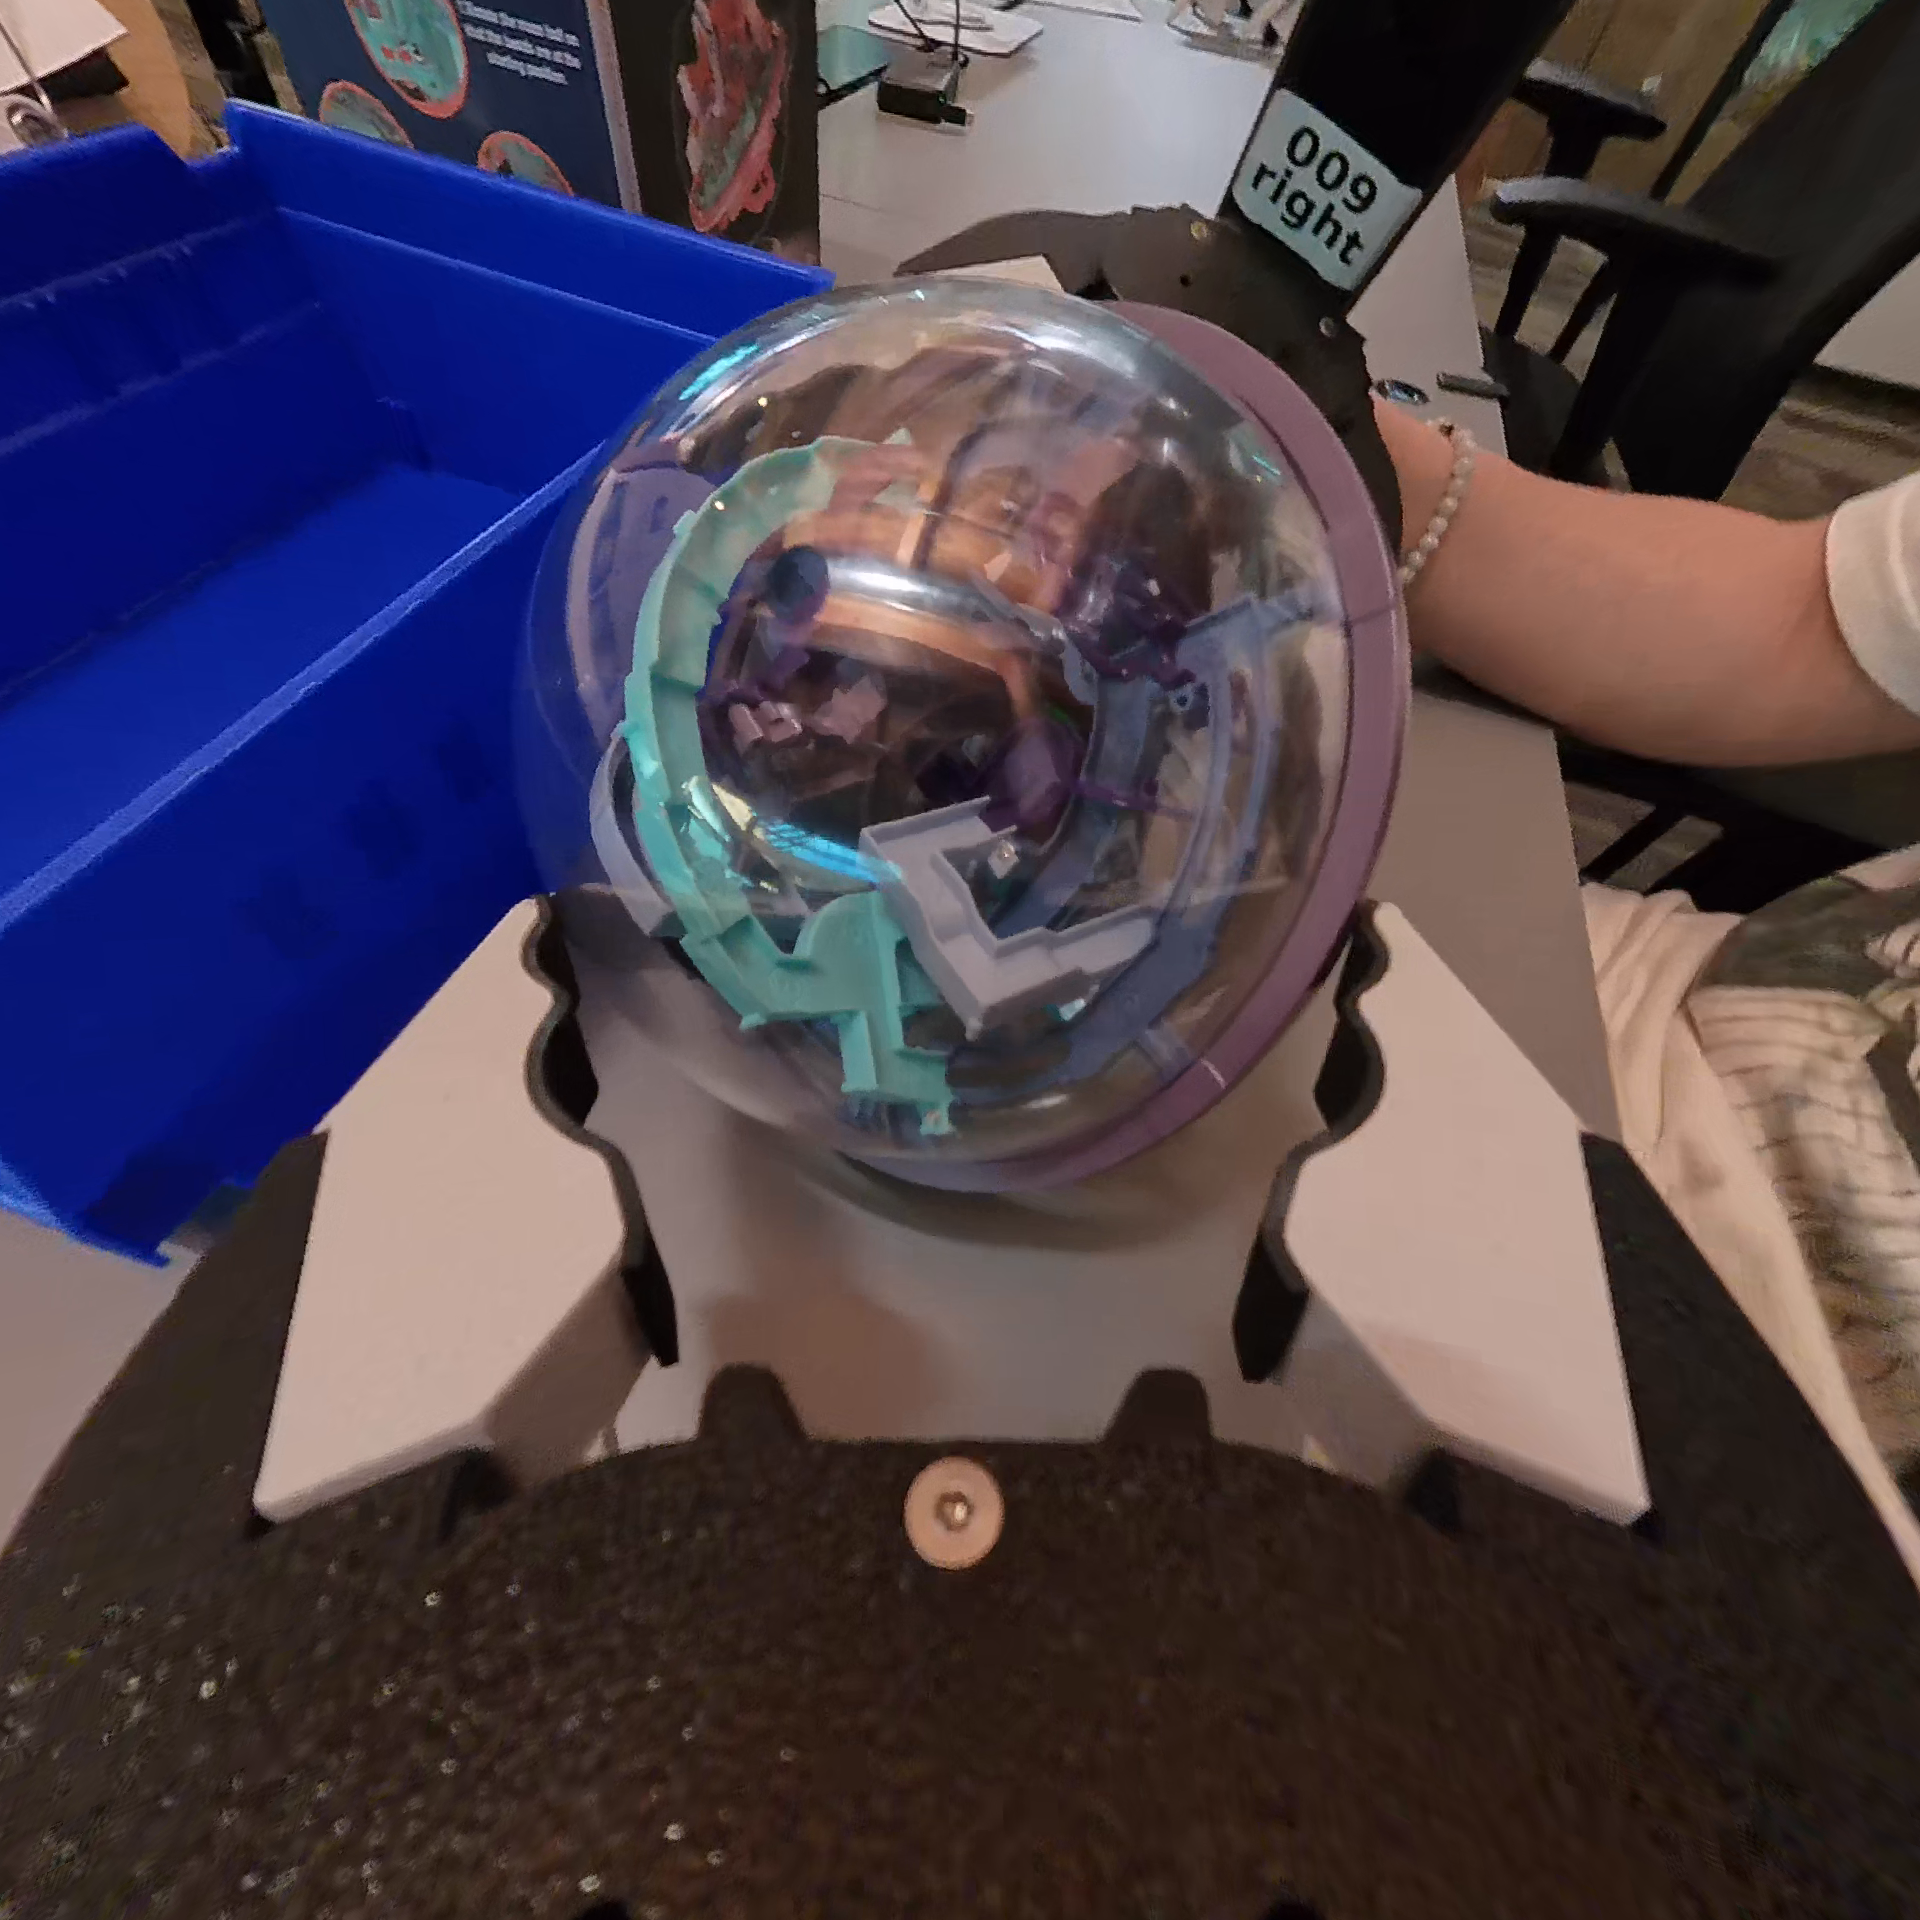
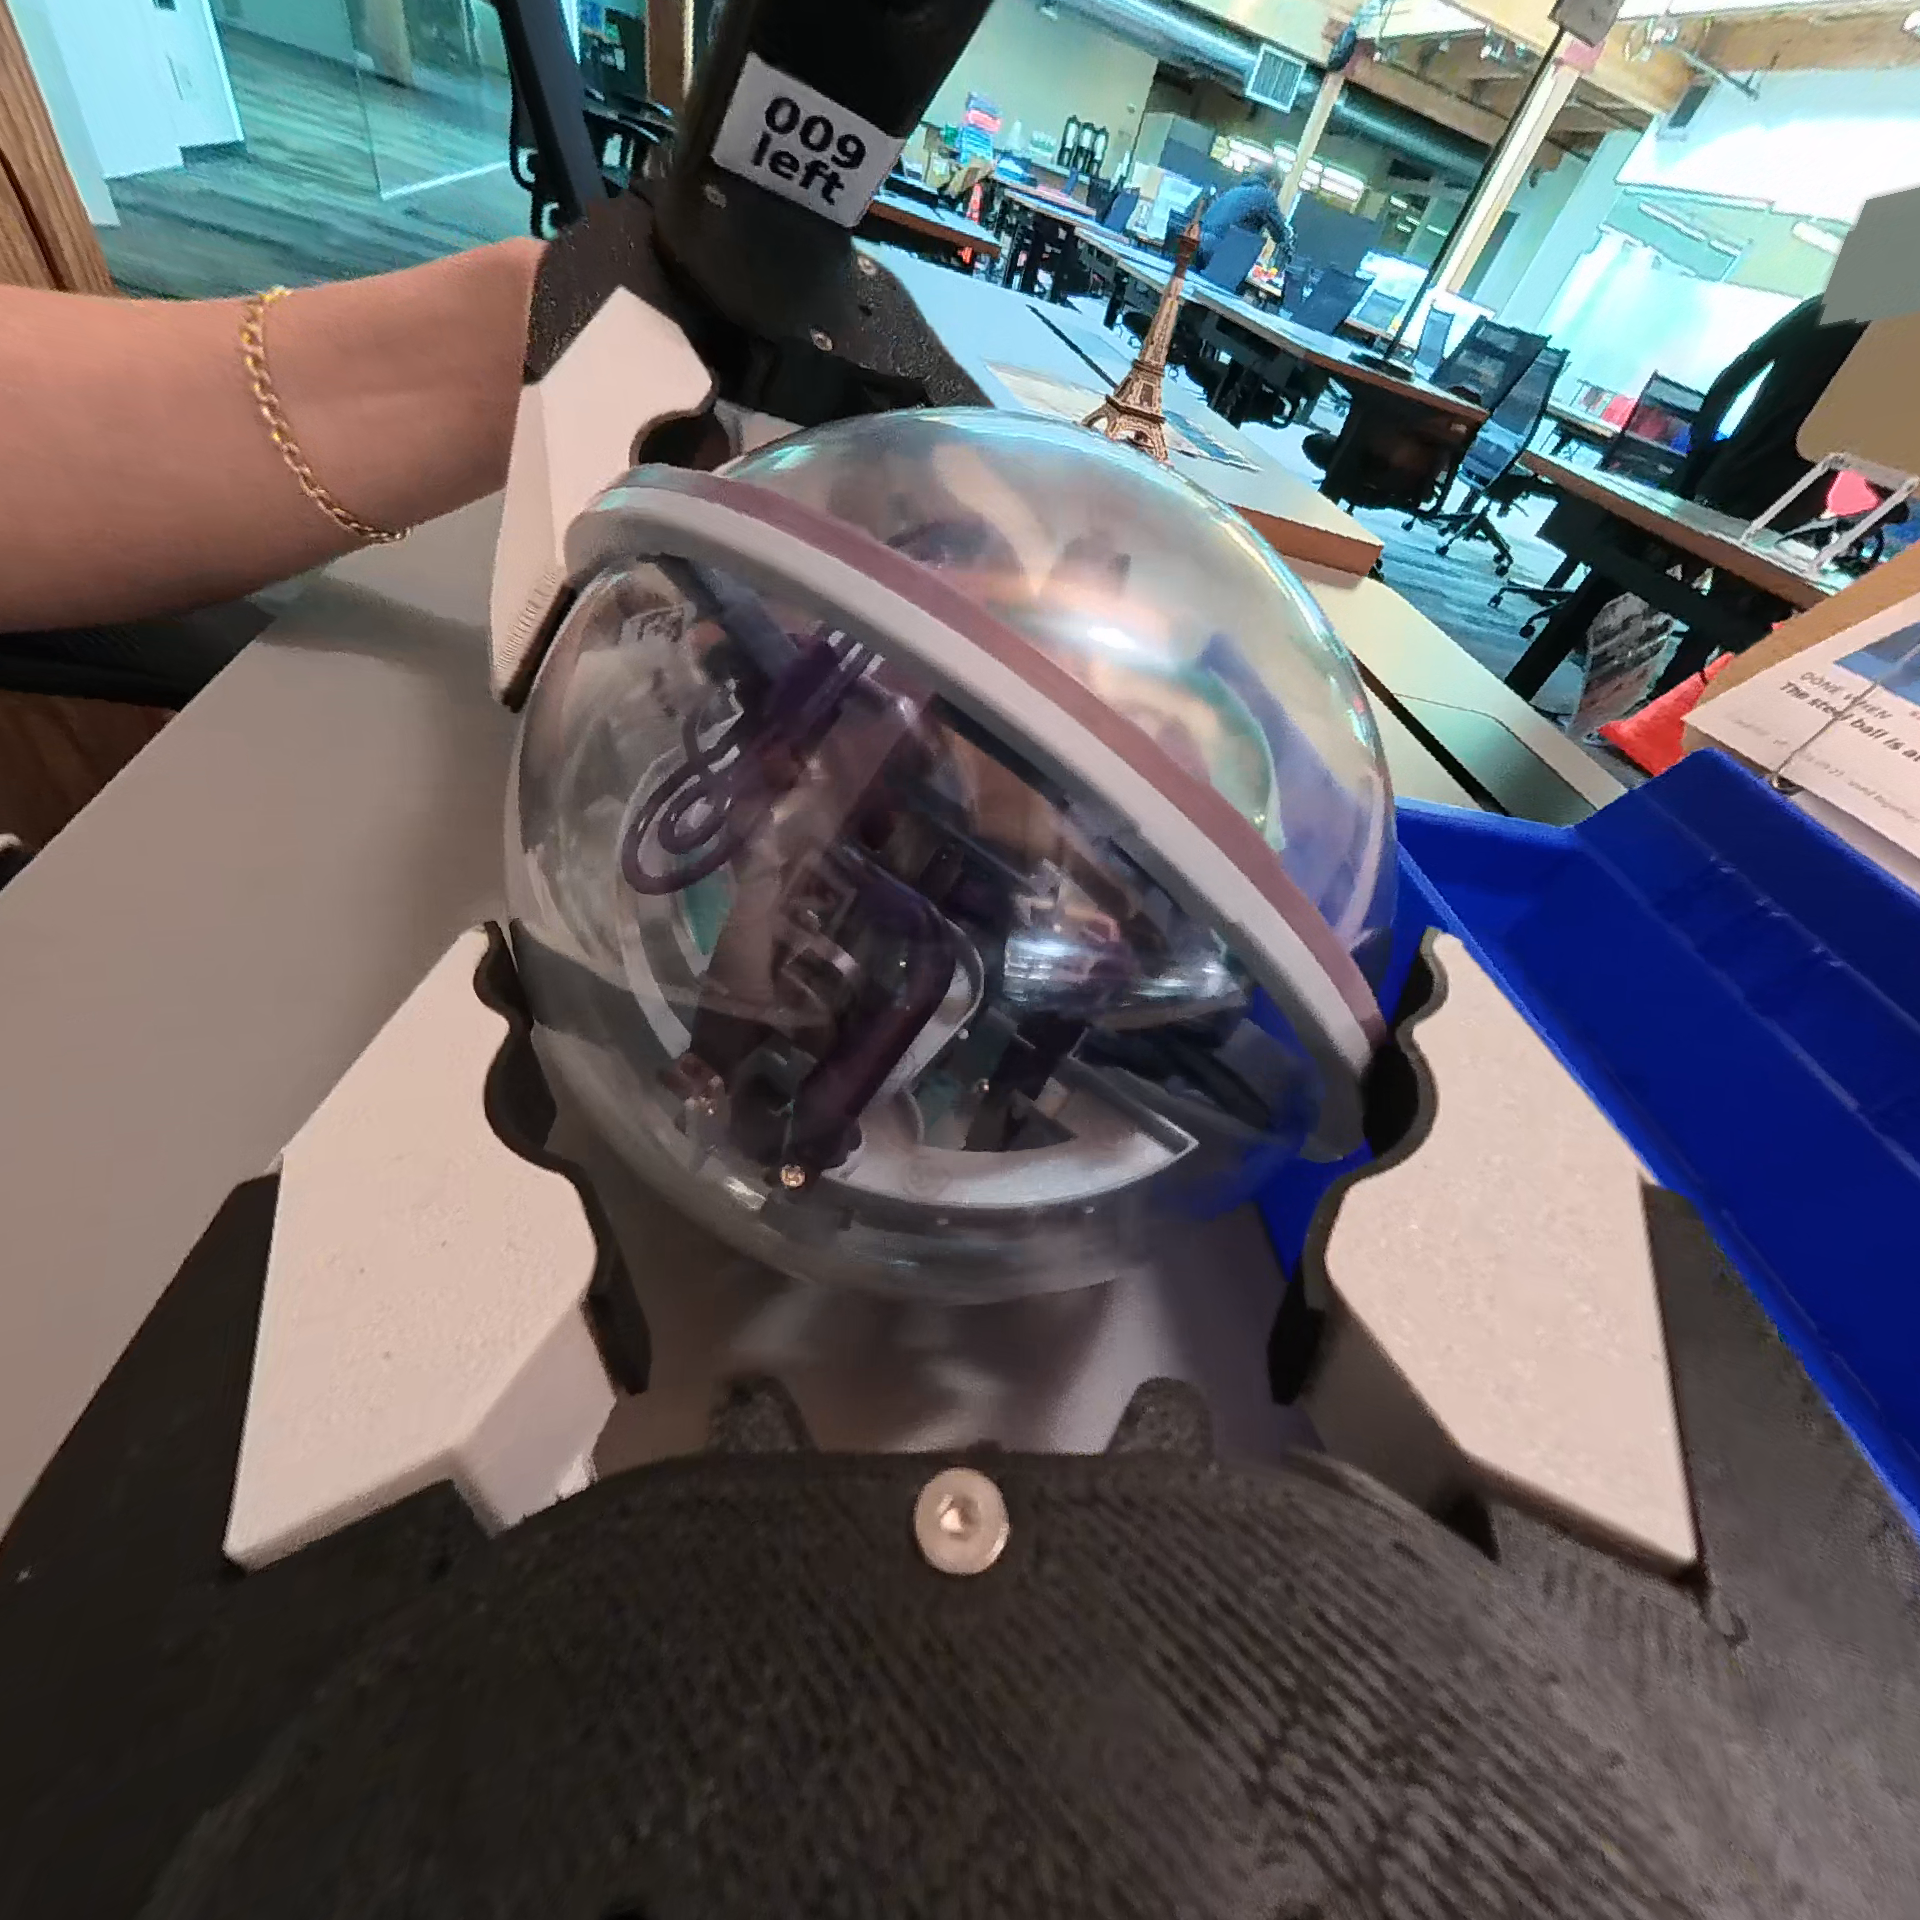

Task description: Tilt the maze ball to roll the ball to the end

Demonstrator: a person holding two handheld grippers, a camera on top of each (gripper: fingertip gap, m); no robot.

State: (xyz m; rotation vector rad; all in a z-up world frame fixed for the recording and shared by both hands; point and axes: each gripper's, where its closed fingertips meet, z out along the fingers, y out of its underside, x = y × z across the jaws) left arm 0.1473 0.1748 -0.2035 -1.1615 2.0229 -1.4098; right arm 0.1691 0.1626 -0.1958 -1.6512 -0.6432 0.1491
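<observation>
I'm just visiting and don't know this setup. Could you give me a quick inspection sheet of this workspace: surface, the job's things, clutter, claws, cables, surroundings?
Surface: pale grey table.
Job's things: clear maze ball with purple band, tilted, teal and grey tracks inside; small ball not clearly told.
Clutter: blue bin beside the ball; small tower model; printed sheets.
Claws: left claw and right claw both clasp the maze ball from opposite sides, fingers wide.
Cables: some by a black box on the far table.
Surroundings: open office, desks, chairs, a person in the distance.
</observation>
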